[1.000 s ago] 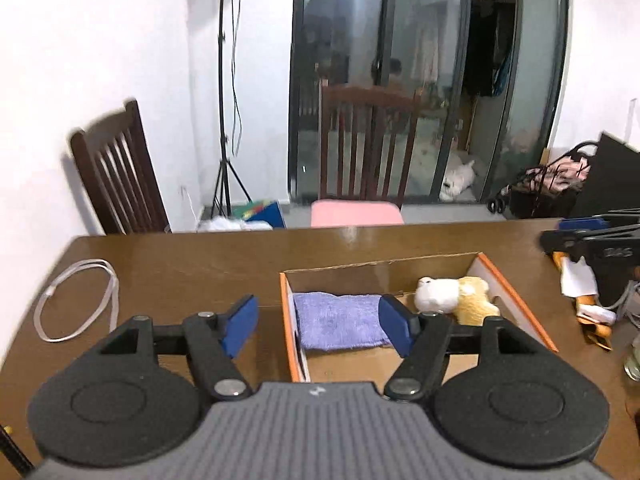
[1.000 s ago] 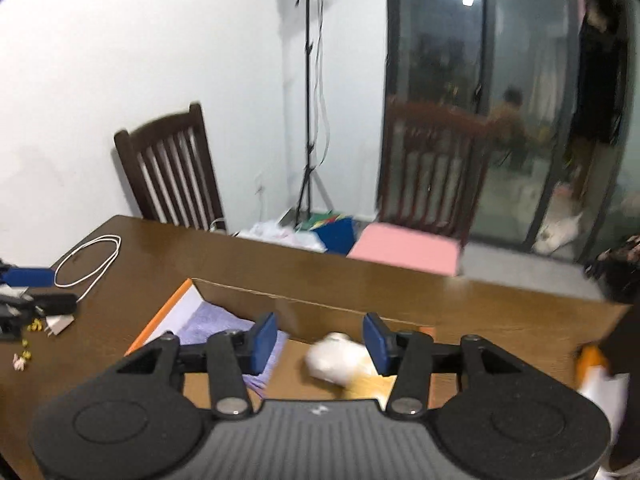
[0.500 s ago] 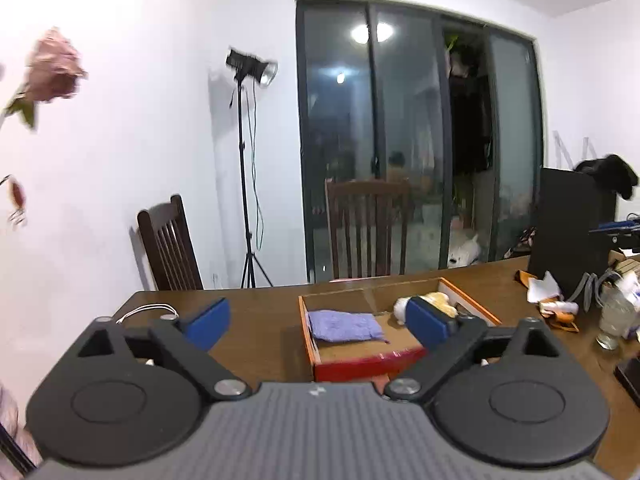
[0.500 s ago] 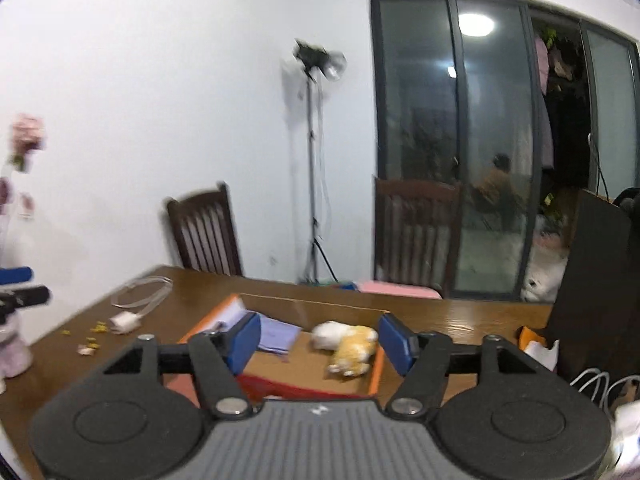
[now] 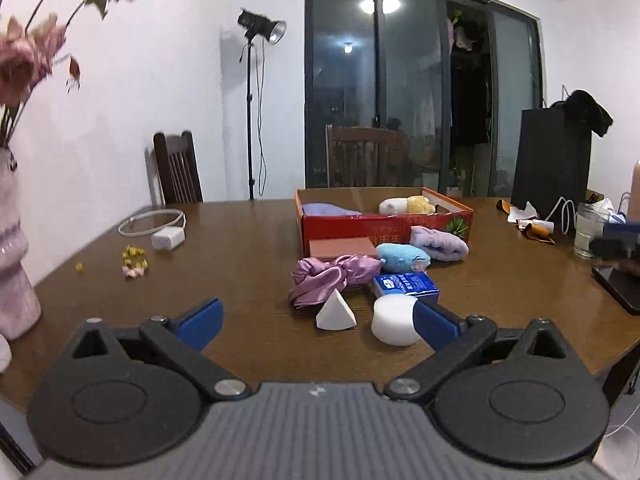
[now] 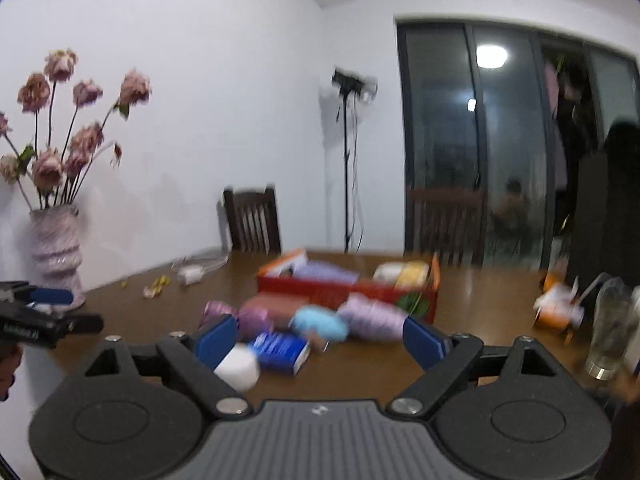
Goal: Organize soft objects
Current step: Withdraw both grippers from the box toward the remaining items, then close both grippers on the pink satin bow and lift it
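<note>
Bare table point(image 5: 240, 248) left of clutter — red box point(image 5: 384, 226) blocks behind, vase point(image 5: 14, 264) far left.

A vase point(image 5: 12, 248) of pink flowers point(image 5: 28, 52) stands far left of the gripper. Ahead-left lie a charger point(image 5: 168, 238) and cable point(image 5: 150, 222). A glass point(image 5: 588, 232) stands far right.

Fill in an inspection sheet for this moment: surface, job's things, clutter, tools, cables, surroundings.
Surface: brown wooden table.
Job's things: red box holds a purple cloth and a plush toy; in front of it lie a purple scrunchie, blue plush, lilac roll, white wedge and white round sponge.
Clutter: blue packet, pink block, glass, phone.
Tools: left tool open; right tool open; both hold nothing.
Cables: white charger cable.
Surroundings: vase of flowers, chairs, light stand, glass doors.
</note>
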Available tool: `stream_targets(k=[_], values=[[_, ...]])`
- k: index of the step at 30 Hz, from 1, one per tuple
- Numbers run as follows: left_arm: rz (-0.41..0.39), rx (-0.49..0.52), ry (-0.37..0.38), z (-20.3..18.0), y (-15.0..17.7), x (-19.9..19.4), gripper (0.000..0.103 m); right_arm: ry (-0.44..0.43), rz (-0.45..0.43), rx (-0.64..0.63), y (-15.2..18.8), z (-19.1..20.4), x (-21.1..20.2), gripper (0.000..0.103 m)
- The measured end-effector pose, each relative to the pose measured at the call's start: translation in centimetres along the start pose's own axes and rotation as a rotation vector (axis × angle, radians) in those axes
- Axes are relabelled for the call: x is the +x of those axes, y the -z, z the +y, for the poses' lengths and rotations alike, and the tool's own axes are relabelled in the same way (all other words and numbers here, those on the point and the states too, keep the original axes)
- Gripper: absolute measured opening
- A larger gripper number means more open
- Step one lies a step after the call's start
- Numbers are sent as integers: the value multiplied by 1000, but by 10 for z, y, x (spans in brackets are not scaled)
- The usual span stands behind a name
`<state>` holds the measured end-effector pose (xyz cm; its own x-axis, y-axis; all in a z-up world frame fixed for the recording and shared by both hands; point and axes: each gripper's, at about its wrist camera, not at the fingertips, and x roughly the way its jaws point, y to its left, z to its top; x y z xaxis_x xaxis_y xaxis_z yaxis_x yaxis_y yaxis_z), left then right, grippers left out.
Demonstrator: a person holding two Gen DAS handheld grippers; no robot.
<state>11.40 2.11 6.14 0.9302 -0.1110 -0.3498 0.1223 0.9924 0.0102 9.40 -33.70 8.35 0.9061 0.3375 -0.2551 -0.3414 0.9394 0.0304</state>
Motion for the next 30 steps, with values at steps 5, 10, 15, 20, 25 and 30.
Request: stream_targets(k=[5,10,15,20,25,30], values=[[8,-104,5,14,1,23,103,32,46,-27,8,10,23,88],[39,-217,20,32,-11,64,99,-1,114,-9,9,12,60,83],[76,-254,55,40,-24,115,90,-45,160,-7,0,16,105,77],[147,-299,101,46,-25,171,85,-102,190,17,-11,19,161,68],[213,-381,141,62,-12,204,74,-159,247,38,-15,26,228,63],[229,-449,243,73,-2,216,46,-225,346,52,-14,39,296,57]])
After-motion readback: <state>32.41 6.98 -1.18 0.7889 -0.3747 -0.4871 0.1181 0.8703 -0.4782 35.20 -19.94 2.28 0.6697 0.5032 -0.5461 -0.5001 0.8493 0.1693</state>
